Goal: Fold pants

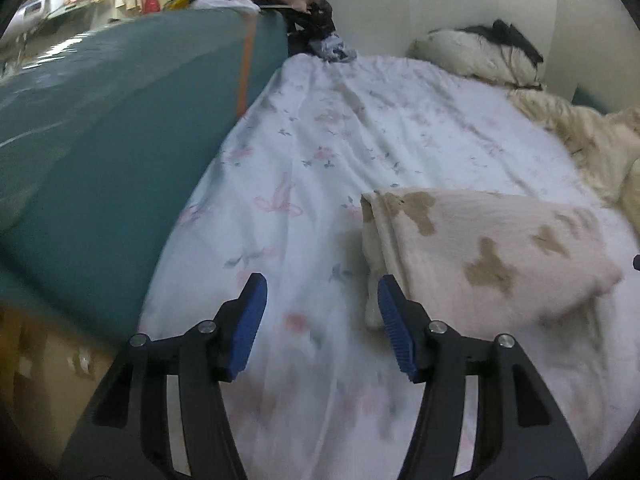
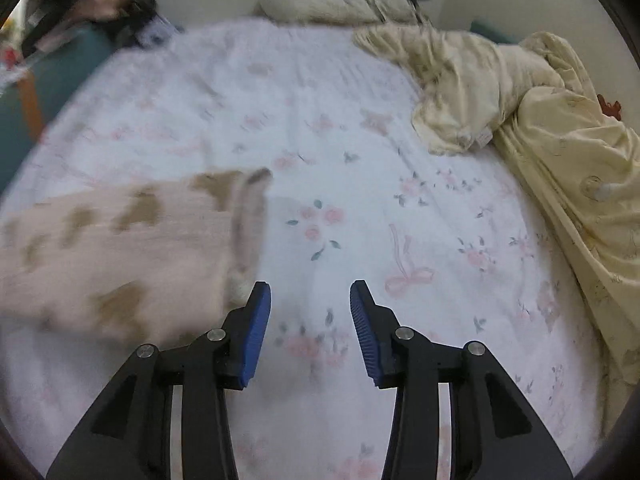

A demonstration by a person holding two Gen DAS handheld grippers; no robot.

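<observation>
The pants (image 1: 488, 248) are pale pink with brown patches and lie folded into a block on the flowered bed sheet (image 1: 320, 160). In the left wrist view they sit just right of my left gripper (image 1: 322, 292), whose blue pads stand apart with only sheet between them. In the right wrist view the same pants (image 2: 120, 248) lie to the left of my right gripper (image 2: 310, 296), blurred. That gripper is open too, with nothing between its fingers. Neither gripper touches the pants.
A teal panel (image 1: 100, 152) runs along the bed's left side. A crumpled cream quilt (image 2: 540, 128) fills the right side. A white and black pillow (image 1: 476, 58) lies at the head, with dark clothes (image 1: 316, 20) piled near the far left corner.
</observation>
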